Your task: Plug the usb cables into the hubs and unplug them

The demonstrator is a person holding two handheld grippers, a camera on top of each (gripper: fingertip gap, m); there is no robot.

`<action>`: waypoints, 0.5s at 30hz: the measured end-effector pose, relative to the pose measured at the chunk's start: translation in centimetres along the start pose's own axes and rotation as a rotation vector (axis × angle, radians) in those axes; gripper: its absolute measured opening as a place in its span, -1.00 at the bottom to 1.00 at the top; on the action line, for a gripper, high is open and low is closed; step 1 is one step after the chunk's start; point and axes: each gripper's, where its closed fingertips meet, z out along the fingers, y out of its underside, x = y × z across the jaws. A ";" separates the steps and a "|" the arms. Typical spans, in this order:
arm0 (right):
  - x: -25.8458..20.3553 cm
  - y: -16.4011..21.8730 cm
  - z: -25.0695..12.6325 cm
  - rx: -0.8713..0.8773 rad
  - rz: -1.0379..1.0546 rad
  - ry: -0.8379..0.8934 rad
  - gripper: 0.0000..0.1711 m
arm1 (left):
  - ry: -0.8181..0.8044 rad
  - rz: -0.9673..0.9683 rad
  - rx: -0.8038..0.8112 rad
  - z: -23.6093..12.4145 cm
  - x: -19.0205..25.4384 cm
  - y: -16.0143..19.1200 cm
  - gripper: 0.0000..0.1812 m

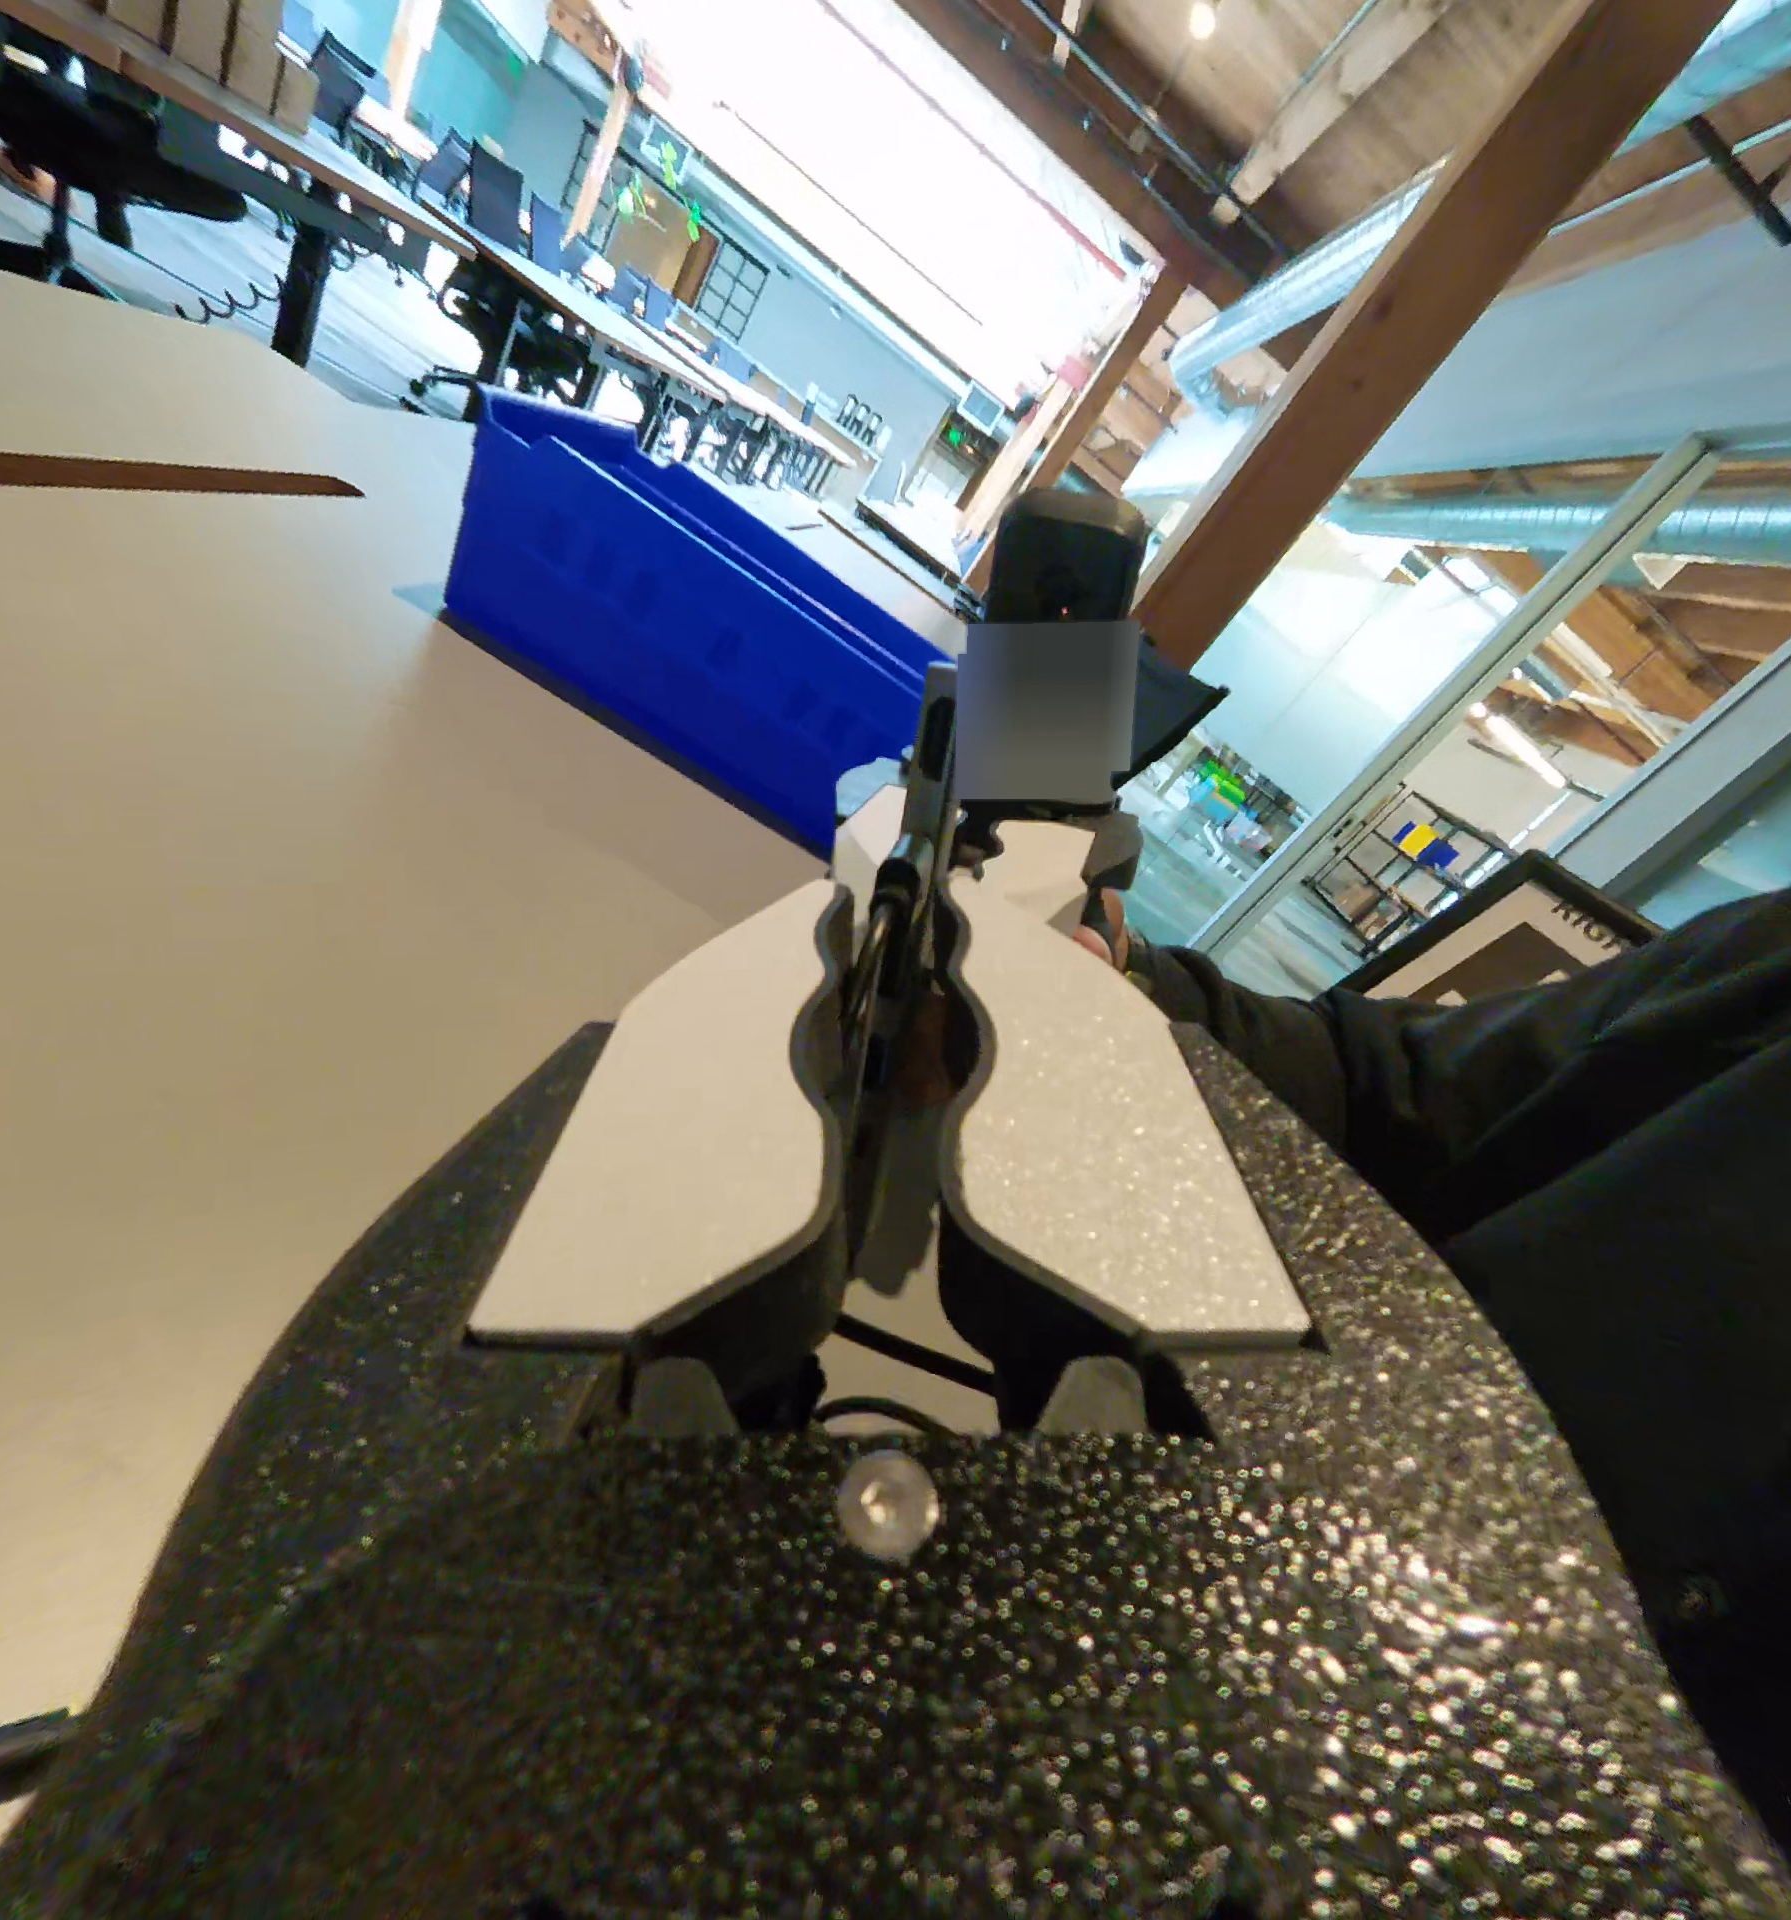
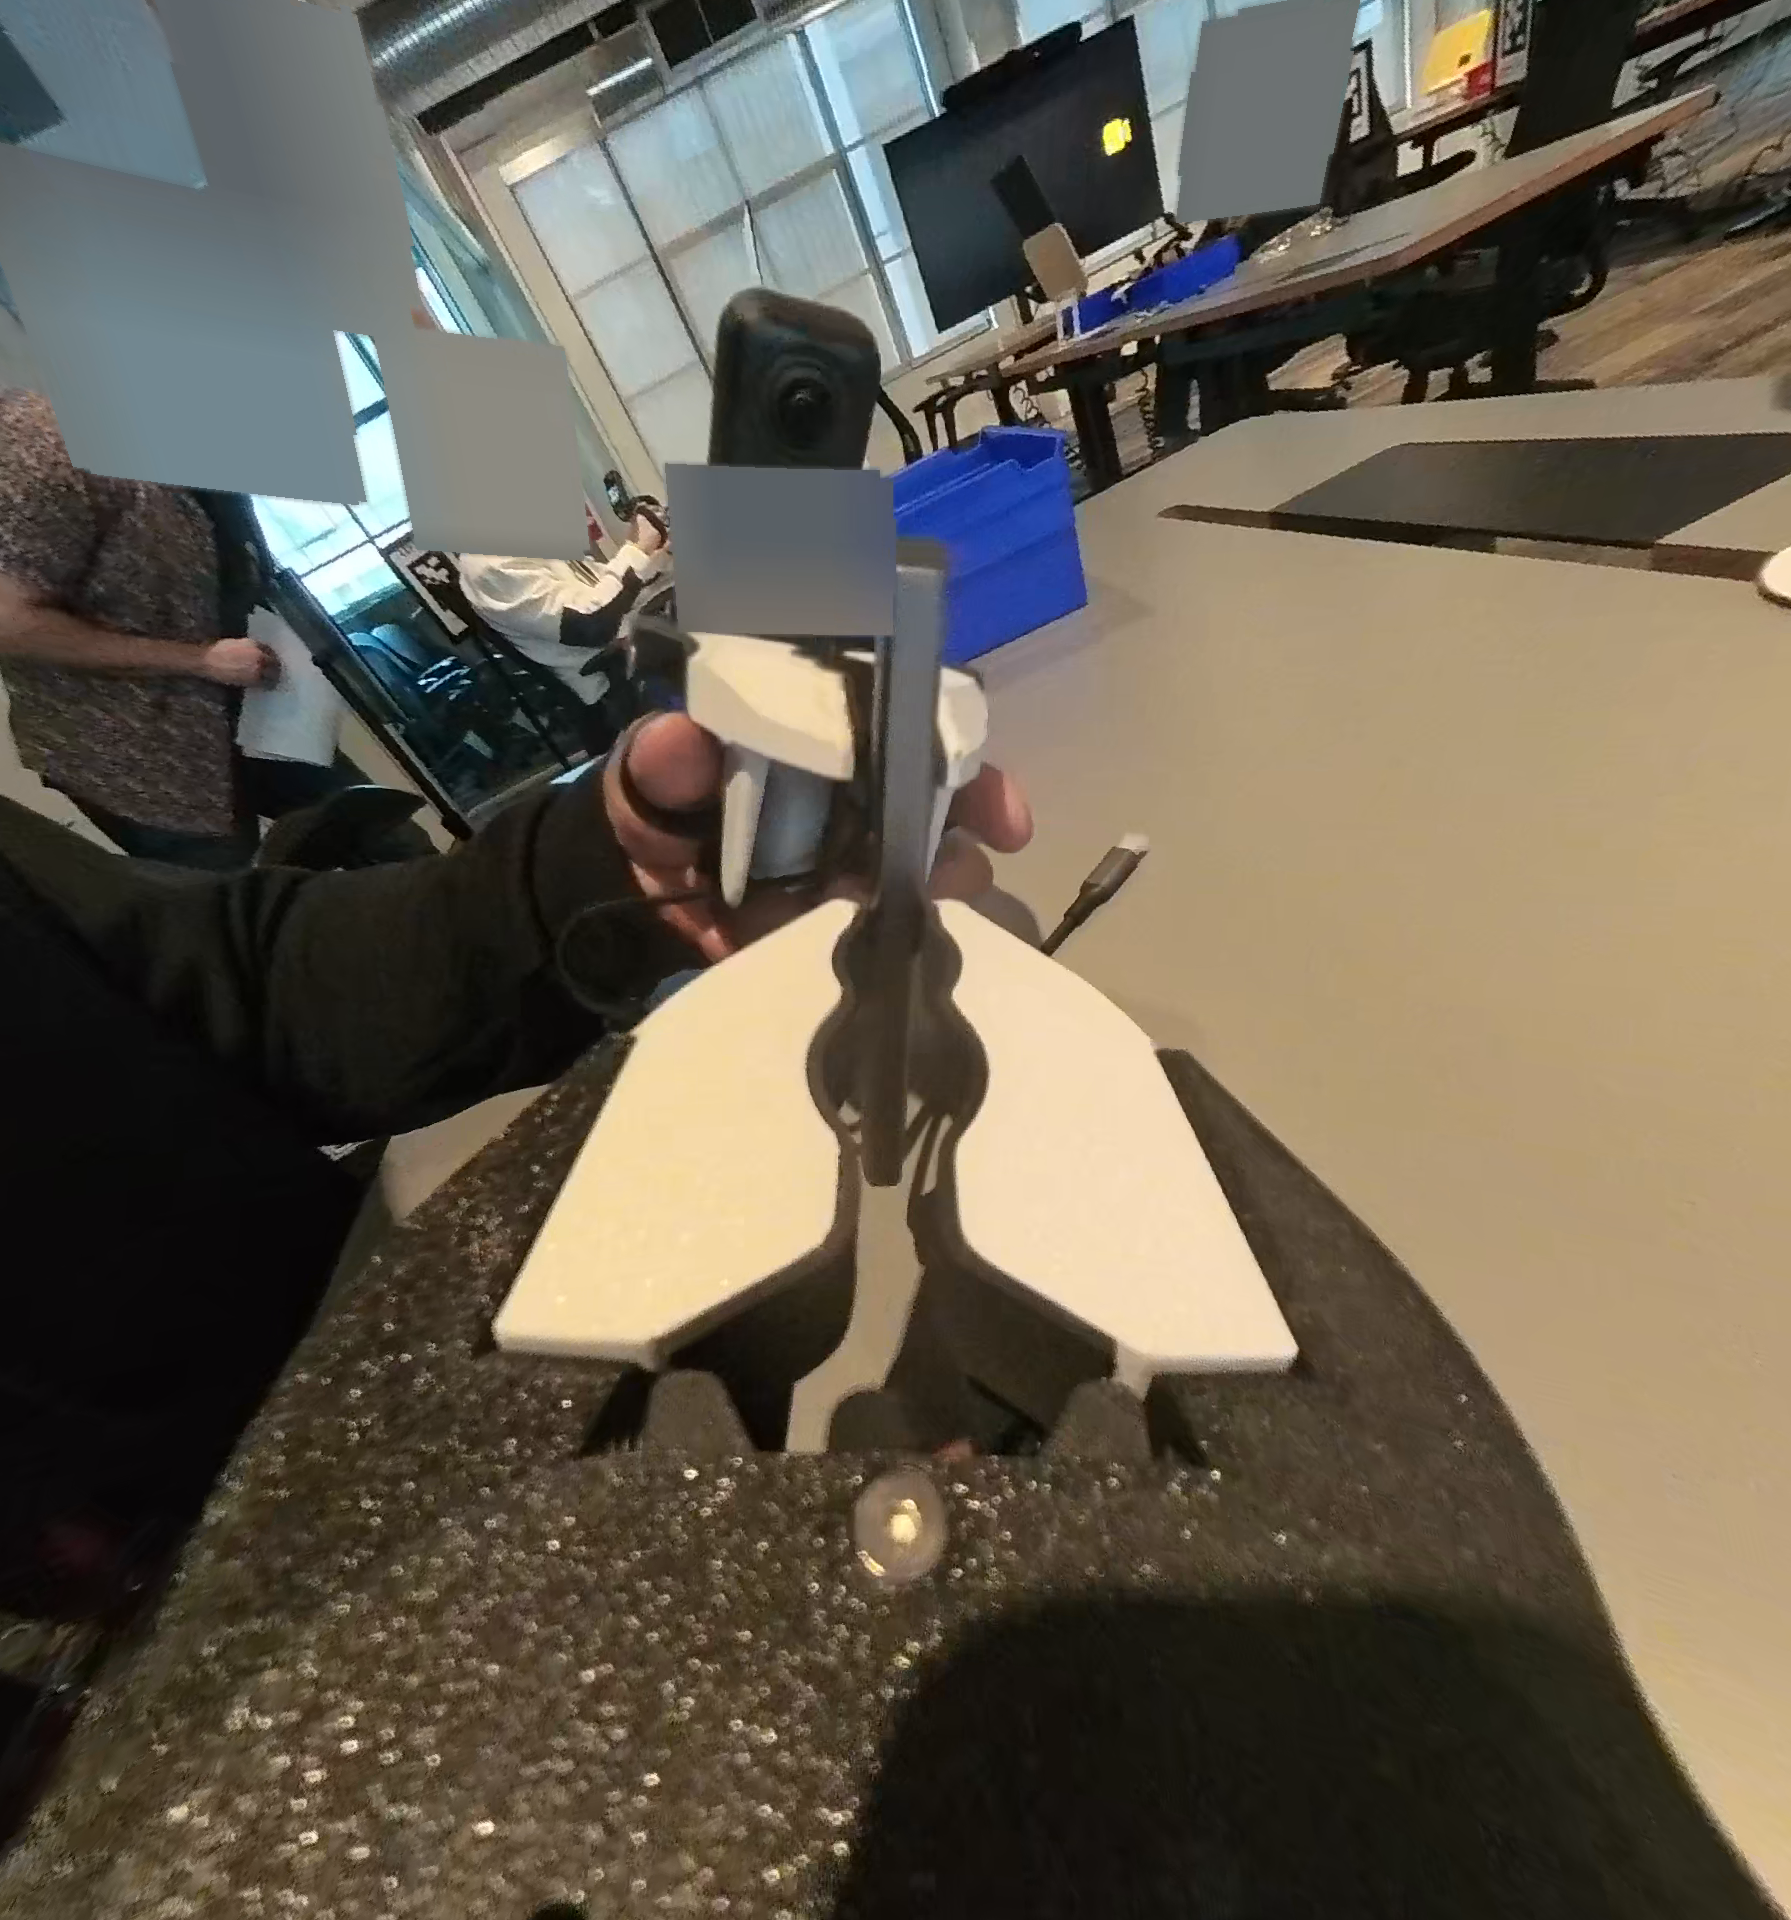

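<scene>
While the left hand-held gripper (image 1: 912,883) has its fingers drawn narrow, I see them clamped on a slim grey hub (image 1: 896,1216) that sits edge-on in the gap, with a black cable running alongside it. From the other side, the right hand-held gripper (image 2: 896,925) is just as narrow and pinches the same hub (image 2: 914,727), so the hub sits in the air between the two tools. Its long axis runs along both pairs of fingers, from one tool toward the other.

A free USB cable (image 2: 1104,873) rises just right of the right tool's fingertips, its silver plug pointing up and to the right, away from the hub.

Below and to the side, the counter (image 2: 1390,831) gives me broad bare room. A blue bin (image 2: 995,540) stands well apart near the far edge, beyond which there is a drop to the floor.

I cannot make out the hub's ports from this thin edge. The cable's lower run is hidden behind the finger, and a person's hand (image 2: 662,800) covers the left tool's grip.
</scene>
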 end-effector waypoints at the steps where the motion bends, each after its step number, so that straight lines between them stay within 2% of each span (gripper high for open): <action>1: 0.0 0.1 0.0 -0.003 -0.002 -0.002 -0.89 | -0.008 0.012 -0.008 0.1 -0.1 0.1 -0.85; 15: -0.7 1.3 -0.1 -0.080 0.018 -0.064 -0.88 | -0.001 0.160 -0.094 0.5 1.0 1.1 -0.93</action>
